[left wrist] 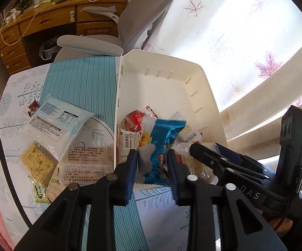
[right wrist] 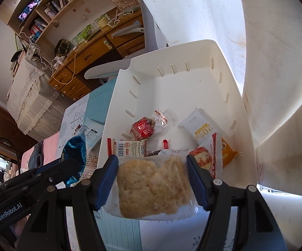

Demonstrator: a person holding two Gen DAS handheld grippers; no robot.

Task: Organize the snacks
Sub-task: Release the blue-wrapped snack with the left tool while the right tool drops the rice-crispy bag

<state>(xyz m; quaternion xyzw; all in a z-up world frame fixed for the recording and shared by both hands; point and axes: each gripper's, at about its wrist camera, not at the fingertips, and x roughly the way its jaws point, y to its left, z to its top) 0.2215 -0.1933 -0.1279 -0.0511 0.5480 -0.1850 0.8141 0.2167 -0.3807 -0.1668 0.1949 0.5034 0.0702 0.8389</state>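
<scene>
Left wrist view: the left gripper (left wrist: pixel 152 167) points down over the near edge of a white bin (left wrist: pixel 163 79) that stands on a tabletop (left wrist: pixel 10 96) with a leaf-print cover and a blue striped mat (left wrist: pixel 81 83). A blue foil snack (left wrist: pixel 163 146) sits between its blue fingers (left wrist: pixel 131 167). A sliver of space shows on each side of the wrapper, so the fingers look released around it, not clenched; whether the wrapper's edges brush the pads cannot be told. The blue foil snack hangs over the bin's front wall, above the pile inside. In that pile lie a round red-wrapped snack (left wrist: pixel 134 121) and a packet with a barcode (left wrist: pixel 127 141). Left of the bin, on the mat and tabletop, lie a pale blue packet (left wrist: pixel 56 119), a clear-wrapped rice crisp bar (left wrist: pixel 37 163) and a small dark candy (left wrist: pixel 32 107). The right gripper (left wrist: pixel 224 163) shows at the lower right, reaching toward the bin. Behind stand a grey chair (left wrist: pixel 113 41) and a wooden desk (left wrist: pixel 46 23).

Right wrist view: the right gripper (right wrist: pixel 152 177) grasps a clear bag with a crumbly beige cake (right wrist: pixel 153 184), both fingers (right wrist: pixel 106 179) pressed against the bag's sides. The bag is held at the white bin's near rim. Inside the bin lie the red-wrapped snack, the barcode packet, a white sachet with yellow print (right wrist: pixel 201 129) and an orange packet (right wrist: pixel 228 152).
</scene>
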